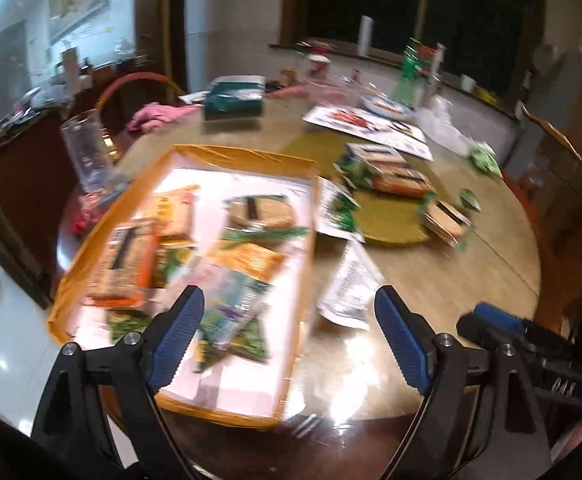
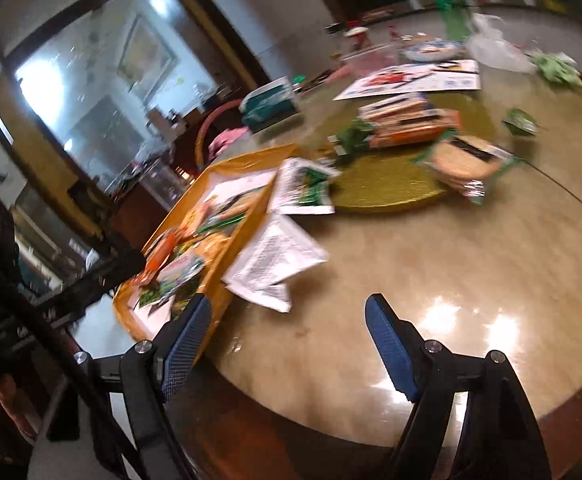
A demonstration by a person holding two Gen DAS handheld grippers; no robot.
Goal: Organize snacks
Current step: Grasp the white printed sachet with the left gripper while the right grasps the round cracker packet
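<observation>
An orange-rimmed tray [image 1: 247, 156] [image 2: 247, 164] lies on the round table, holding several snack packets, among them an orange cracker pack [image 1: 125, 268]. My left gripper [image 1: 289, 312] hovers open above the tray's near right side, nothing between its blue pads. My right gripper [image 2: 287, 320] also stands open and empty over the table, just right of the tray's near corner. A white packet [image 1: 349, 284] [image 2: 277, 266] lies beside the tray. More cracker packs [image 1: 403, 180] [image 2: 407, 122] rest on a gold round mat [image 1: 391, 216] [image 2: 387, 188]. The right gripper's tip [image 1: 495, 318] shows at the left wrist view's right edge.
A clear glass tumbler [image 1: 87, 148] stands left of the tray. A teal box [image 1: 233, 100] [image 2: 269, 106], a printed sheet [image 1: 367, 126] [image 2: 415, 80], a plate, a green bottle [image 1: 411, 68] and crumpled green wrappers [image 1: 485, 158] [image 2: 559, 66] clutter the far side. A chair with pink cloth [image 1: 159, 114] stands behind.
</observation>
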